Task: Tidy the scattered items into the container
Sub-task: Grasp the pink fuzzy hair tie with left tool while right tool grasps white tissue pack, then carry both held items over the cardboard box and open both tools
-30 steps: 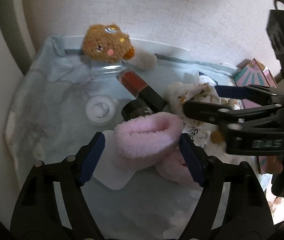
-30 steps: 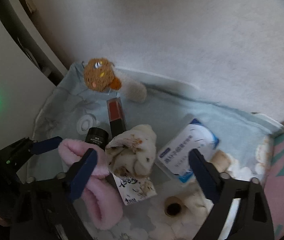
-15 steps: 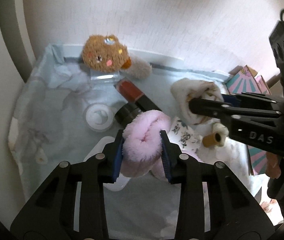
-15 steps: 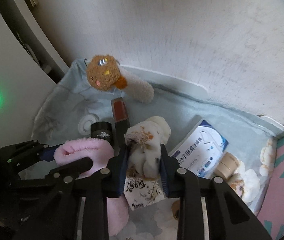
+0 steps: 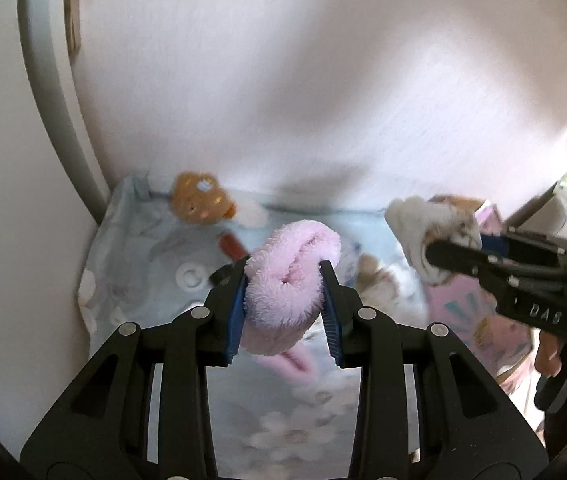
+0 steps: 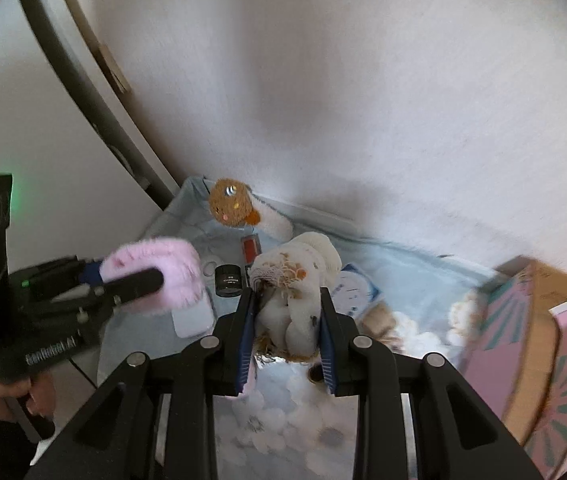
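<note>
Status: both grippers loaded and raised. Left gripper [image 5: 283,300] closed on fluffy pink looped plush band [image 5: 289,270], pinched across the folded middle so the loose ends hang below the fingers. Right gripper [image 6: 285,332] closed on cream floral-print rolled cloth [image 6: 295,280], clamped at mid-bundle, probably to stop unrolling. Both items held clear above the pale blue floral-cloth-covered surface [image 6: 411,276], presumably for carry-over to the pink patterned cardboard box [image 6: 523,320] at the right edge, the likely container. Left gripper pointed forward and slightly down; right gripper alongside, angled toward the wall. Remaining on the surface: brown round plush toy [image 6: 230,202], small black jar [image 6: 228,279], red-capped tube [image 6: 250,246], white-and-blue flat packet [image 6: 353,288].
</note>
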`<action>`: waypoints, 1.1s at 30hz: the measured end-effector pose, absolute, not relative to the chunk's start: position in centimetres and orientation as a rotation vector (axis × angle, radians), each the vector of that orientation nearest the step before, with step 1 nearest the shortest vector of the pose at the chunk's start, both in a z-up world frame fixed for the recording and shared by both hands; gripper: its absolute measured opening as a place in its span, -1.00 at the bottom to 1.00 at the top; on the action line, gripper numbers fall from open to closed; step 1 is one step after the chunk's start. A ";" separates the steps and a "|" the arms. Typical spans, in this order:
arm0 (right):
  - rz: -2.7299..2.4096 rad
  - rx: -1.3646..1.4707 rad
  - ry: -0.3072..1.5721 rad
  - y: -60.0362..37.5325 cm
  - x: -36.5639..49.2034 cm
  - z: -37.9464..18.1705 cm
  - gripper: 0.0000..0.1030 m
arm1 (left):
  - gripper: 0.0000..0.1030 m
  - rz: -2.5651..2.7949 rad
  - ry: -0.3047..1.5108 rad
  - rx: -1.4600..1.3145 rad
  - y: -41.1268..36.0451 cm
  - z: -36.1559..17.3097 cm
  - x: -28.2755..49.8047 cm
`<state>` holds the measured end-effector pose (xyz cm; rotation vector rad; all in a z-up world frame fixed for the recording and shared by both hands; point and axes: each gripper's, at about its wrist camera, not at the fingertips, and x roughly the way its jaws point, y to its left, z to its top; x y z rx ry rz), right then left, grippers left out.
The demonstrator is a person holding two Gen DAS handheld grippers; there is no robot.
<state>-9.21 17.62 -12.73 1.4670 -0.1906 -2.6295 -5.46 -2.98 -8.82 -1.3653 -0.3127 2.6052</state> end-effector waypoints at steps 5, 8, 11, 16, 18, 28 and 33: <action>-2.658 1.433 -0.158 20.9 -6.1 -10.0 -0.48 | -0.41 2.628 -0.315 -1.351 1.0 -6.2 -5.0; -2.690 1.431 -0.167 23.5 -4.0 -9.1 -0.48 | -0.41 2.619 -0.318 -1.326 3.5 -5.0 -5.1; -2.711 1.446 -0.177 26.0 -2.1 -8.8 -0.48 | -0.41 2.603 -0.289 -1.288 6.4 -4.0 -5.0; -2.730 1.504 -0.219 29.6 1.4 -8.8 -0.49 | -0.41 2.550 -0.228 -1.239 12.0 -3.0 -5.4; -2.734 1.518 -0.237 30.6 2.4 -9.1 -0.49 | -0.41 2.519 -0.201 -1.235 14.3 -3.0 -6.0; -2.730 1.662 -0.298 35.2 7.9 -12.5 -0.49 | -0.41 2.343 -0.099 -1.303 25.4 -7.1 -9.9; -2.718 1.702 -0.343 36.0 8.8 -14.1 -0.49 | -0.41 2.295 -0.030 -1.362 28.3 -9.7 -11.2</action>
